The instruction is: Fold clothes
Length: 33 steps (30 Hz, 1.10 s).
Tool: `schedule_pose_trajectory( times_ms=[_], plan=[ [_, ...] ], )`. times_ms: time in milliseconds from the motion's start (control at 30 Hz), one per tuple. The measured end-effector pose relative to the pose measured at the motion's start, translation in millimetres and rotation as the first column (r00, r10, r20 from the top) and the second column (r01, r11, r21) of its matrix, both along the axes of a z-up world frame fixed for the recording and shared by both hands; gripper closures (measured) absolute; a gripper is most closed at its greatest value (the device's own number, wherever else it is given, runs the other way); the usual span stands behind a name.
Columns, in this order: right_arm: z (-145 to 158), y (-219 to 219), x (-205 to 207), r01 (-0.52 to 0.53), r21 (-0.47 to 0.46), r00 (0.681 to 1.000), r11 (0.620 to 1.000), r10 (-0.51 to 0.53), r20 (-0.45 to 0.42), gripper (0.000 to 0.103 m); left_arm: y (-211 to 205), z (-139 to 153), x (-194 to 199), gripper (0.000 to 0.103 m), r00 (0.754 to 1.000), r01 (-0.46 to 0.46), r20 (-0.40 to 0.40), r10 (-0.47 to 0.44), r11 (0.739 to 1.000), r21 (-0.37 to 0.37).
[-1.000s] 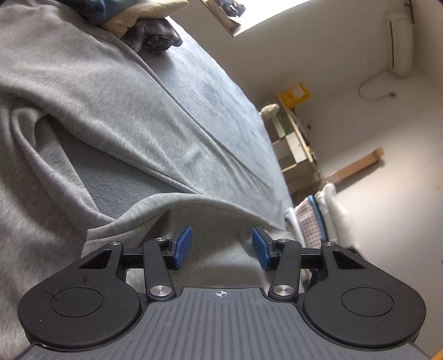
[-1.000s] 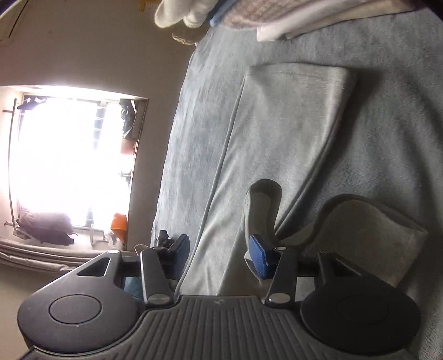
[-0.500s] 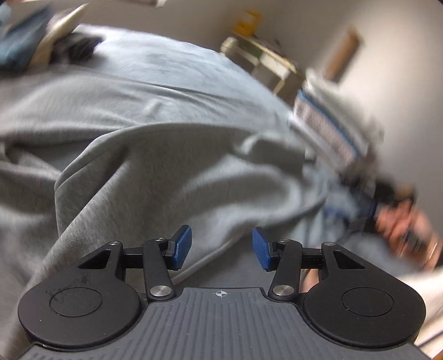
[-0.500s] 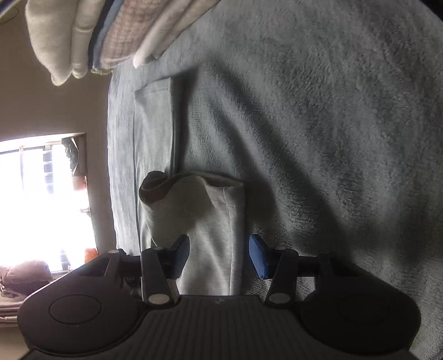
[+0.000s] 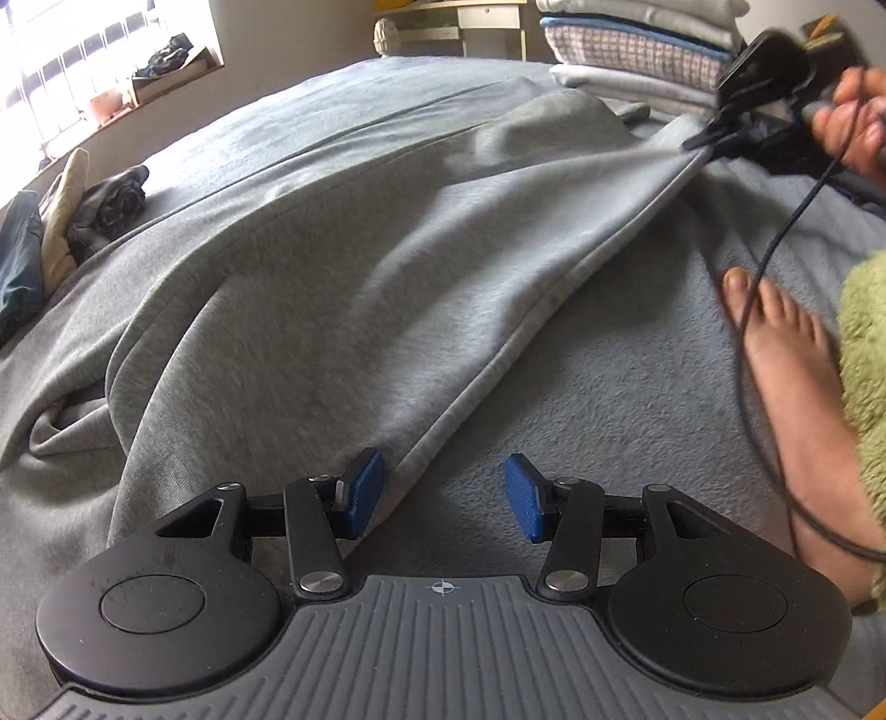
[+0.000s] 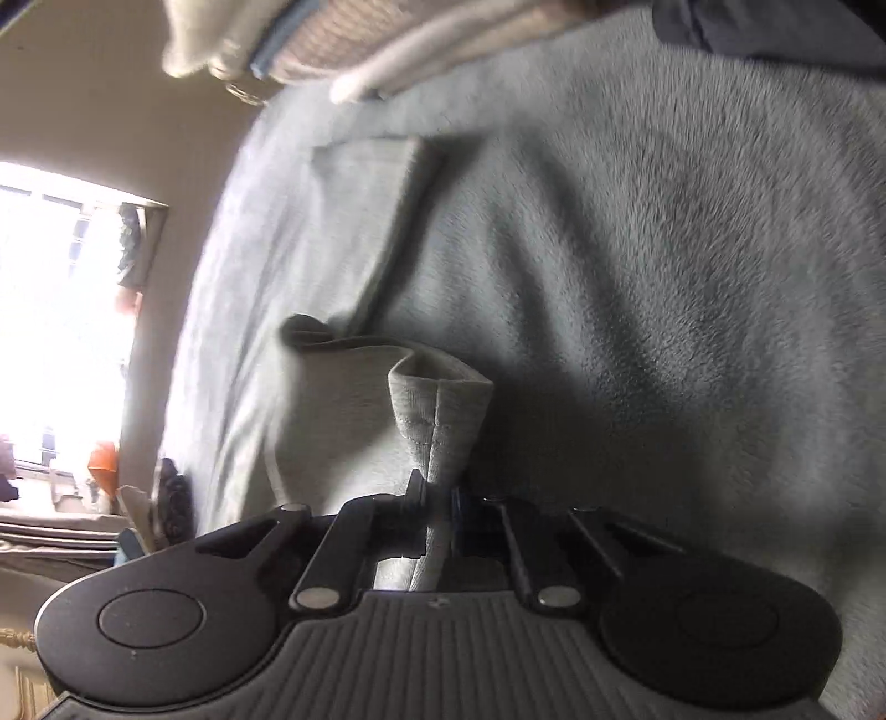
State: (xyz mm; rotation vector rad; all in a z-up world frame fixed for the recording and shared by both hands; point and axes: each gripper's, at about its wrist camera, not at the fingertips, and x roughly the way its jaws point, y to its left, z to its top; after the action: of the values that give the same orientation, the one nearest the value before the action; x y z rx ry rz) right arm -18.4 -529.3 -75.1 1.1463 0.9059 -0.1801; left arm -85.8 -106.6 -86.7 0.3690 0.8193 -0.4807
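Observation:
Grey sweatpants (image 5: pixel 332 266) lie spread over a grey-blue blanket (image 5: pixel 609 387) on a bed. My left gripper (image 5: pixel 443 493) is open just above the blanket, its left blue pad (image 5: pixel 362 493) beside the long edge of the upper trouser leg. At the far right of the left wrist view, my right gripper (image 5: pixel 703 138) pinches the end of that leg and pulls it taut. In the right wrist view, my right gripper (image 6: pixel 440 515) is shut on the ribbed grey cuff (image 6: pixel 437 410), which bunches up between the fingers.
A stack of folded clothes (image 5: pixel 637 50) sits at the bed's far right corner. A pile of dark and beige clothes (image 5: pixel 66 221) lies at the left edge. A bare foot (image 5: pixel 786 376), a green fleece sleeve (image 5: pixel 866 343) and a black cable (image 5: pixel 775 243) are at the right.
My right gripper has shut on the trouser cuff, which it straddled open before. My left gripper swung round and lowered to the edge of the leg, still open.

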Motion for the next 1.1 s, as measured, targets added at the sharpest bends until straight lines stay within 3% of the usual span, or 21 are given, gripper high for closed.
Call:
schedule_pose_trajectory(
  times_ms=[267, 333, 433, 500, 567, 700, 800, 933, 1100],
  plan=[
    [50, -17, -57, 0.066, -0.034, 0.995, 0.997, -0.063, 0.083, 0.097, -10, 1, -18, 0.055, 0.990, 0.107, 0.084, -0.111, 0.993, 0.045],
    [50, -25, -69, 0.081, -0.031, 0.995, 0.996, -0.079, 0.060, 0.097, -13, -3, -25, 0.055, 0.985, 0.143, 0.089, -0.148, 0.988, 0.057],
    [41, -34, -76, 0.115, -0.026, 0.993, 0.993, -0.115, 0.019, 0.097, -14, -4, -29, 0.075, 0.979, 0.185, 0.075, -0.188, 0.982, 0.047],
    [38, -36, -76, 0.127, -0.011, 0.992, 0.992, -0.127, 0.014, 0.097, -13, -1, -32, 0.096, 0.975, 0.201, 0.088, -0.204, 0.979, 0.045],
    [47, -34, -76, 0.110, -0.018, 0.993, 0.994, -0.109, 0.034, 0.097, -9, 8, -33, 0.101, 0.974, 0.205, 0.095, -0.205, 0.979, 0.015],
    [80, -34, -88, 0.086, -0.087, 0.992, 0.993, -0.077, 0.098, 0.097, 4, 34, -37, 0.101, 0.972, 0.234, 0.039, -0.231, 0.964, -0.125],
    [70, -42, -107, 0.094, -0.108, 0.995, 0.990, -0.093, 0.020, 0.097, 5, 34, -46, 0.101, 0.958, 0.282, -0.006, -0.286, 0.948, -0.148],
    [24, -53, -137, 0.123, -0.074, 0.977, 0.990, -0.134, -0.169, 0.097, 3, 14, -50, 0.101, 0.942, 0.295, -0.121, -0.314, 0.943, -0.154],
    [7, -53, -160, 0.117, -0.088, 0.969, 0.989, -0.133, -0.206, 0.097, 7, 9, -51, 0.101, 0.932, 0.294, -0.167, -0.322, 0.940, -0.173]
  ],
)
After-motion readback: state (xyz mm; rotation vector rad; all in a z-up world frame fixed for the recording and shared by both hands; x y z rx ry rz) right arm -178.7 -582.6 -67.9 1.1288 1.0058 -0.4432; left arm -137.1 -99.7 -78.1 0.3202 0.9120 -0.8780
